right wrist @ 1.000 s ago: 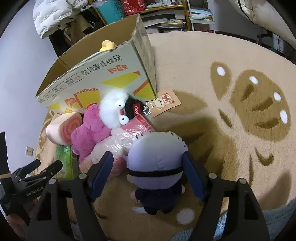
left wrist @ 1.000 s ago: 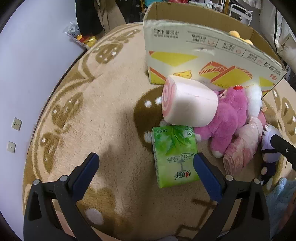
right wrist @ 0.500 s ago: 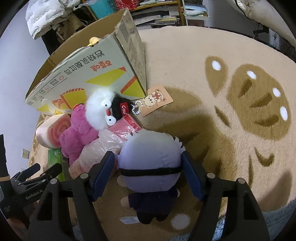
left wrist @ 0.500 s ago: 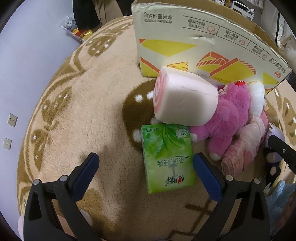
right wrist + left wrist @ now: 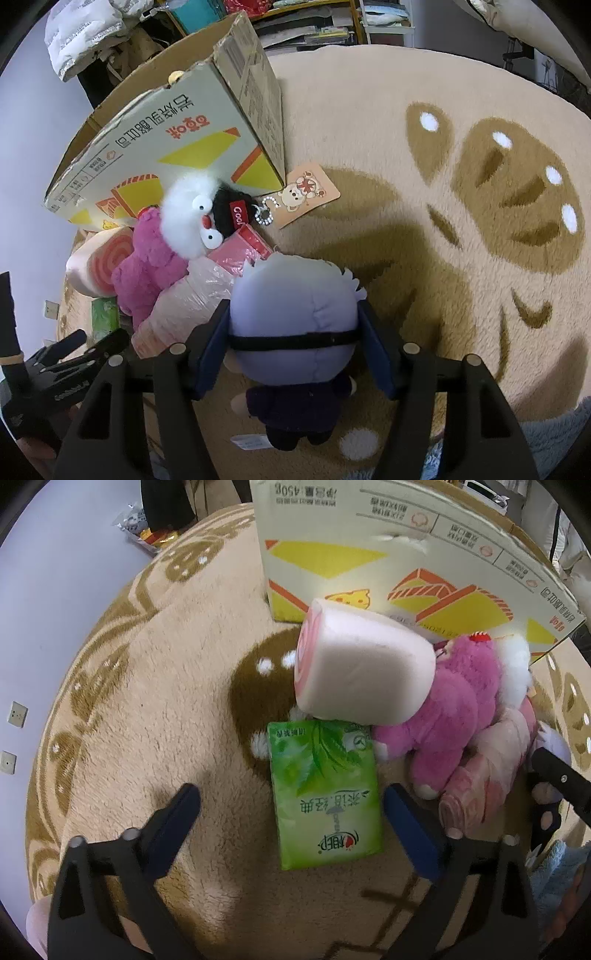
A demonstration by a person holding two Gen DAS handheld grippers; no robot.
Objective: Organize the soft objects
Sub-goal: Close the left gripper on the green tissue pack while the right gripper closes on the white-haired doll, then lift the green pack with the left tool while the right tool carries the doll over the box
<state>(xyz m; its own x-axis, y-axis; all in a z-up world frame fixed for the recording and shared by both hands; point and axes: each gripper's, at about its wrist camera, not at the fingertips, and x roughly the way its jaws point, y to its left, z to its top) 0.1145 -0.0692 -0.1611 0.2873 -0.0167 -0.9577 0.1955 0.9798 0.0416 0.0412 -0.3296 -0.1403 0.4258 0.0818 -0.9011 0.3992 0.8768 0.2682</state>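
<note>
While jaws close, right gripper [image 5: 291, 328] flanks lavender-haired doll's [image 5: 295, 314] head.

Your rug [image 5: 369, 122] and what sits on it

You have a beige pile rug with brown shapes and white dots spread over a pale floor [image 5: 44, 602]. On it stands a cardboard box [image 5: 369, 554]; against its front lie a pink-swirl roll cushion [image 5: 362, 672], a pink plush [image 5: 454, 716] and a white fluffy toy [image 5: 184, 218]. A green tissue pack [image 5: 325, 794] lies flat just below the cushion, a bear card [image 5: 303, 192] by the box corner, and a purple-headed doll [image 5: 295, 321] nearer you.
</note>
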